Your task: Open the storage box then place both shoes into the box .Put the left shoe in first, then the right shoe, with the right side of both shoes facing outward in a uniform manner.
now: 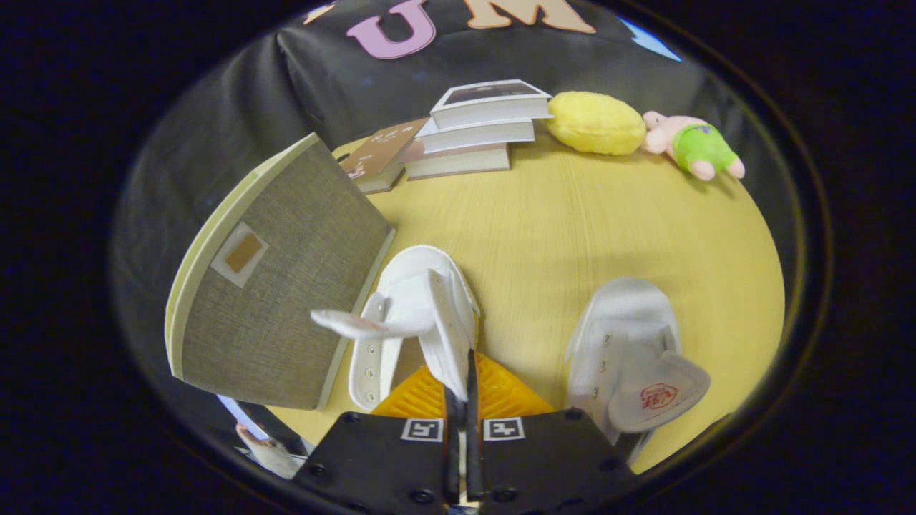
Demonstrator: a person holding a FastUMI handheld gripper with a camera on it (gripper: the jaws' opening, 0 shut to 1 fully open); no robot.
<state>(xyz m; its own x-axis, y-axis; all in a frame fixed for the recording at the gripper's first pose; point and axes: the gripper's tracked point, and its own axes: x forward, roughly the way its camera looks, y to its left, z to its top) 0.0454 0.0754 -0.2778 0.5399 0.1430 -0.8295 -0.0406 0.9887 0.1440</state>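
Item 1. My tool (pixel 463 379): the two fingers are pressed nearly together, pinching the thin side wall of the left shoe (pixel 411 315) between them. Both fingers bear on that wall, so I hold the shoe by its collar edge. I judge this grip was chosen because the collar is the one thin, stiff part that will fit between the fingers.

Item 2. Left shoe: white, laceless, toe pointing to 12 o'clock, its tongue flopped out toward 9 o'clock. It sits just ahead of the fingers and close beside the box, at the box's 3 o'clock.

Item 3. Right shoe (pixel 626 343): white, on the surface (pixel 572 222) at 3 o'clock of the left shoe, apart from it, its tongue folded back toward 5 o'clock. It waits its turn, as the task puts it second.

Item 4. Storage box (pixel 272 286): grey woven fabric, at 9 o'clock of the tool. A broad panel with a small patch faces me, tilted; I cannot tell whether this is the raised lid or a wall.

Item 5. Background, at 12 o'clock: stacked books (pixel 472 129), a yellow plush (pixel 595 123), a pink and green plush toy (pixel 693 143).

Item 6. Pose: the tool points forward and steeply down at the surface, roughly level from side to side. I judge the left shoe is gripped but not yet boxed.
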